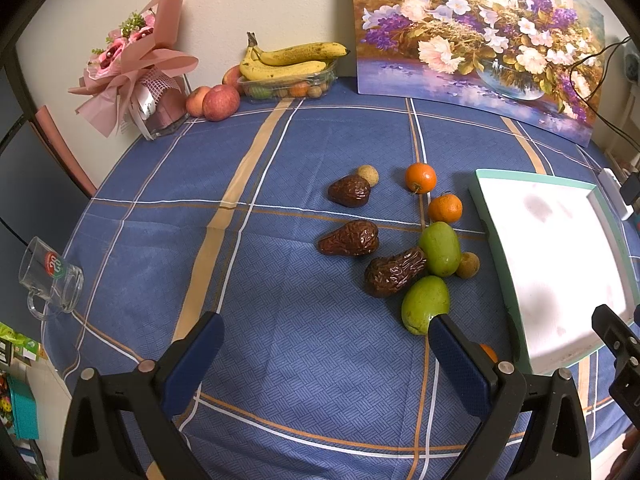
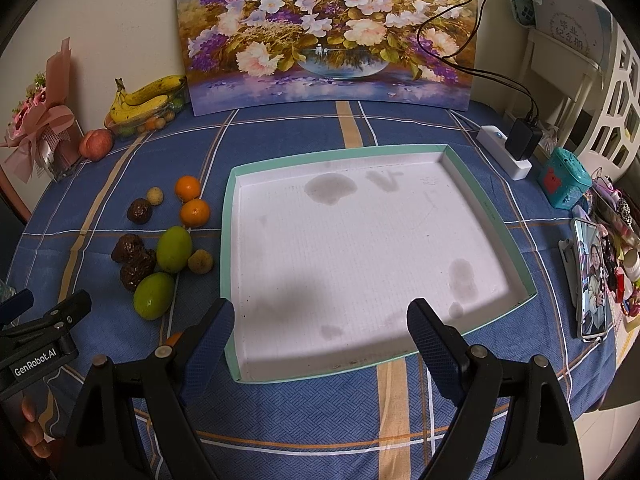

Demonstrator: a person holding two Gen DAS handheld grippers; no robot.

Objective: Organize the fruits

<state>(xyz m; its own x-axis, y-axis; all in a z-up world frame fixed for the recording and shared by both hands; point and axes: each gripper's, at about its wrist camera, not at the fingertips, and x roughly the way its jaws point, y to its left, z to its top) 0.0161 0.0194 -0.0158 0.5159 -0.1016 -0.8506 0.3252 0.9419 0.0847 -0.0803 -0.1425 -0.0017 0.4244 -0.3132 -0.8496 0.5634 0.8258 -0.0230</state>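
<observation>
1. Fruits lie loose on the cloth (image 1: 280, 320) just left of the empty tray (image 2: 236, 272); none is in it yet.
2. Left gripper (image 1: 326, 336) and right gripper (image 2: 320, 322) both hover spread wide, holding nothing.
3. The nearest green fruit (image 1: 425, 304) touches a brown one (image 1: 394, 272); a grab could nudge it.
4. The oranges (image 1: 420, 177) beyond may roll if bumped.

Cream wall (image 2: 120, 20) behind bench w/ blue plaid cloth (image 1: 280, 320); flower painting (image 2: 328, 32) leans on wall; white shelf (image 2: 616, 112) at right.
</observation>
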